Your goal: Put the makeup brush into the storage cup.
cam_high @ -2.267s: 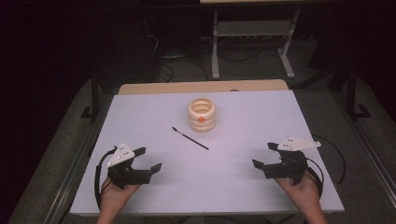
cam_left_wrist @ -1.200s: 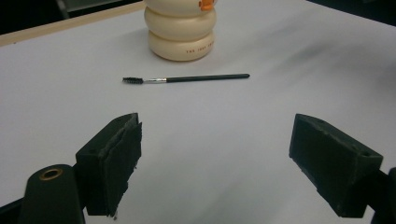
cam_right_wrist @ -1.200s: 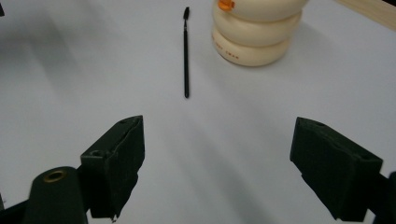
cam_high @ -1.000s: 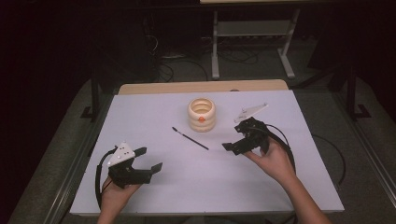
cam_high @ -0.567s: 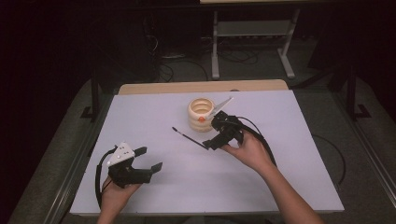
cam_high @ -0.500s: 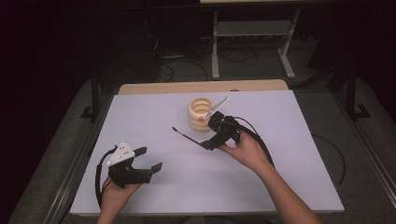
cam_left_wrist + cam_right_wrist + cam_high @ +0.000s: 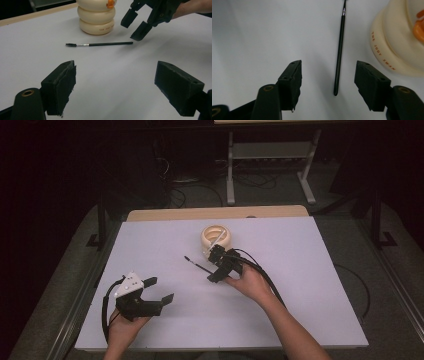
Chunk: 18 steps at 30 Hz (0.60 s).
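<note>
Beside the cream container (image 7: 216,238), the right gripper (image 7: 214,266) is held spread over the brush (image 7: 339,53); the left gripper (image 7: 159,290) is rested unclenched, empty.

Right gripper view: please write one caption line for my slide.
Open right gripper poised over the handle end of a thin black brush lying on the white table, beside a cream ringed container.
</note>
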{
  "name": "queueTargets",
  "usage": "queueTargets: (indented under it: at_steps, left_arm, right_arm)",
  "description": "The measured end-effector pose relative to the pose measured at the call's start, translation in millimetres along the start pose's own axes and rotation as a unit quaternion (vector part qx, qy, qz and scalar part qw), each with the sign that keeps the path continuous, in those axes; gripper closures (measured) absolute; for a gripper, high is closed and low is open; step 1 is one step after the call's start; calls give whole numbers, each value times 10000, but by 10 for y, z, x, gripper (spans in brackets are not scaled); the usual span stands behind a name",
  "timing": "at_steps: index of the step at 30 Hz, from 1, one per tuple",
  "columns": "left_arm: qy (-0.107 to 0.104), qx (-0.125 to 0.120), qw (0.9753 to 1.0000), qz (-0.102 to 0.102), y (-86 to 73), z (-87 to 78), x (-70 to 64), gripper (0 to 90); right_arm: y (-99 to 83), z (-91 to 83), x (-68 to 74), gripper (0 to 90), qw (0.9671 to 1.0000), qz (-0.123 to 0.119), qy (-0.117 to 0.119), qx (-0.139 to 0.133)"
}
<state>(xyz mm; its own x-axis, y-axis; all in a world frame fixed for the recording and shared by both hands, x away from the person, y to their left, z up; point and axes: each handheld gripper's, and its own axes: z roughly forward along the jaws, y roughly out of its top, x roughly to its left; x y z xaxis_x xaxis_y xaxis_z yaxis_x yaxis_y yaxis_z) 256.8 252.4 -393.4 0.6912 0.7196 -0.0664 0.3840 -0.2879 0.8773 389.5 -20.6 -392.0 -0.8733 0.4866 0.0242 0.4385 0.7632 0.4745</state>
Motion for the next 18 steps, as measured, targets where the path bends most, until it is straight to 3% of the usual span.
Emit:
queueTargets:
  at_steps: [18]
  left_arm:
    - [-24, 9, 10000, 43, 4, 17, -8, 169]
  right_arm:
    - [39, 256, -109, 592, 9988, 145, -123, 462]
